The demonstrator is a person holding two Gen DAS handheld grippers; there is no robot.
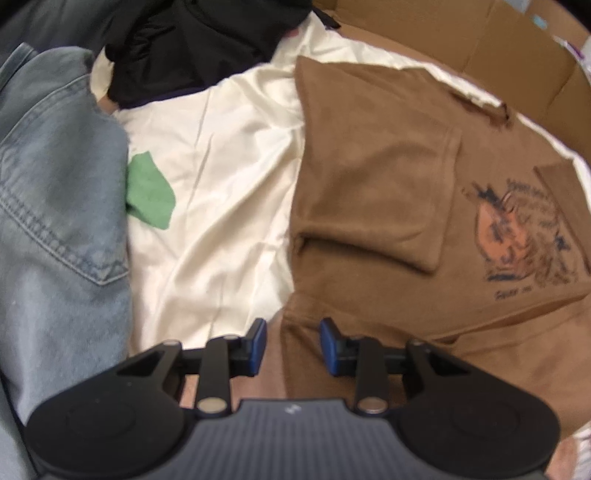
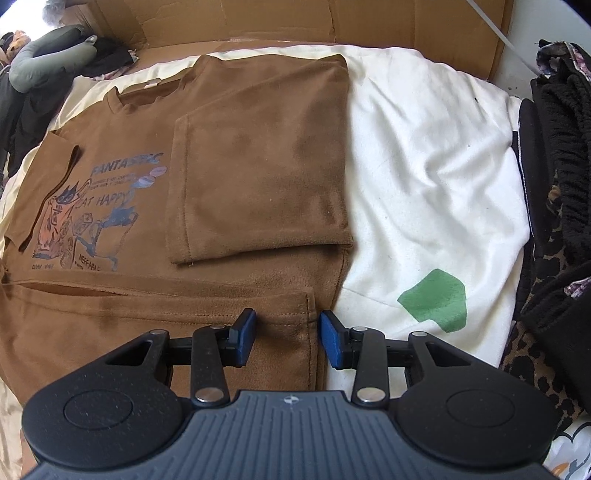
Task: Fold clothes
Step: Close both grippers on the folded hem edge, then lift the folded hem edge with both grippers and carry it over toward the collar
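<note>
One brown T-shirt lies flat, sleeve folded in, hem doubled.

Cream sheet with green patch, cardboard, grey neck pillow

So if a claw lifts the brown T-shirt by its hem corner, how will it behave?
The brown T-shirt looks soft: it would likely drape. Its folded-in sleeve lies loose and may fall open. It probably drags over the cream sheet and rumples.
</note>
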